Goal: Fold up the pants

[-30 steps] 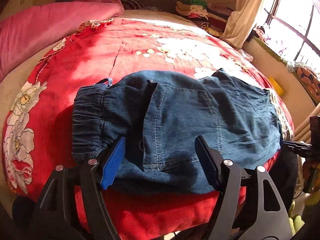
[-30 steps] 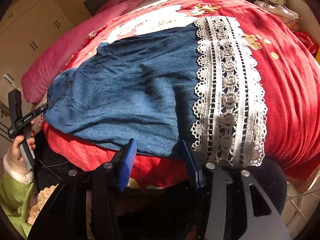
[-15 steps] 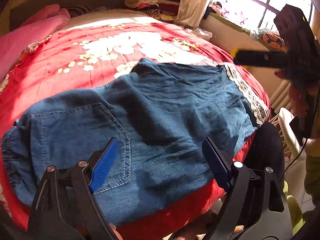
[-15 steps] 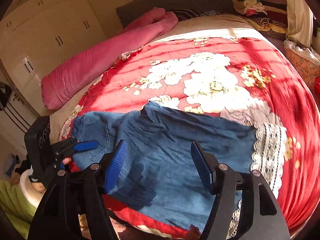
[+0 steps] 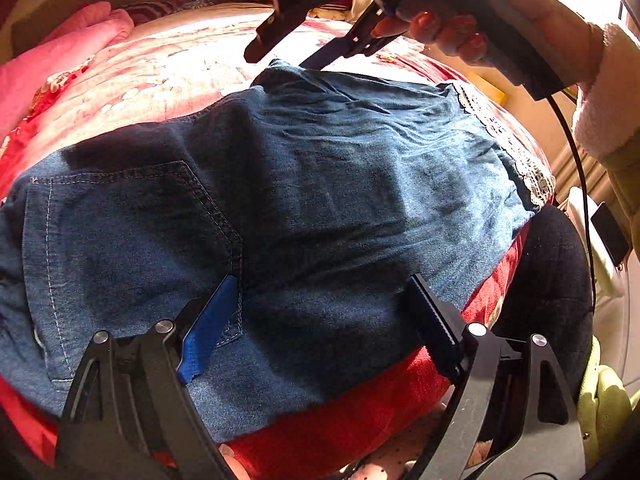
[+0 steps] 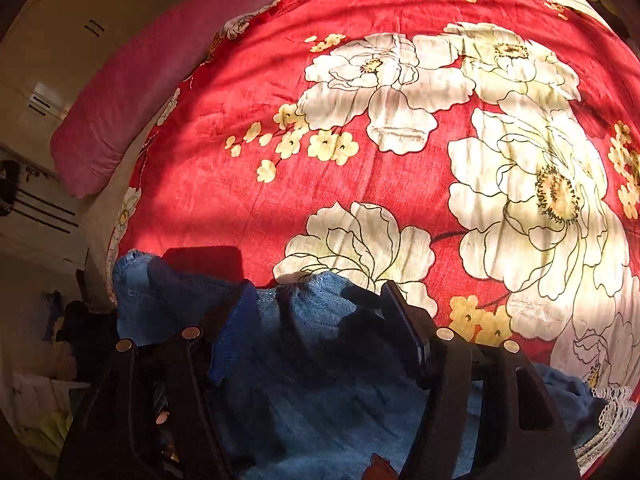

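Blue denim pants (image 5: 304, 200) with a white lace hem (image 5: 516, 156) lie flat on a red flowered bedspread (image 6: 400, 120), back pocket (image 5: 128, 248) at the left. My left gripper (image 5: 320, 320) is open, hovering over the near edge of the pants. My right gripper (image 6: 320, 312) is open above the far edge of the pants (image 6: 312, 380); it also shows in the left wrist view (image 5: 304, 48), held by a hand just over the crotch point.
A pink bolster (image 6: 132, 84) lies along the bed's left side. Cupboards (image 6: 44, 100) stand beyond it. A cable (image 5: 576, 184) hangs from the right gripper. The bed edge is close under the left gripper.
The right gripper has swung across the pants to their far edge and come lower. The left gripper has moved closer to the pants. The pants lie as before.
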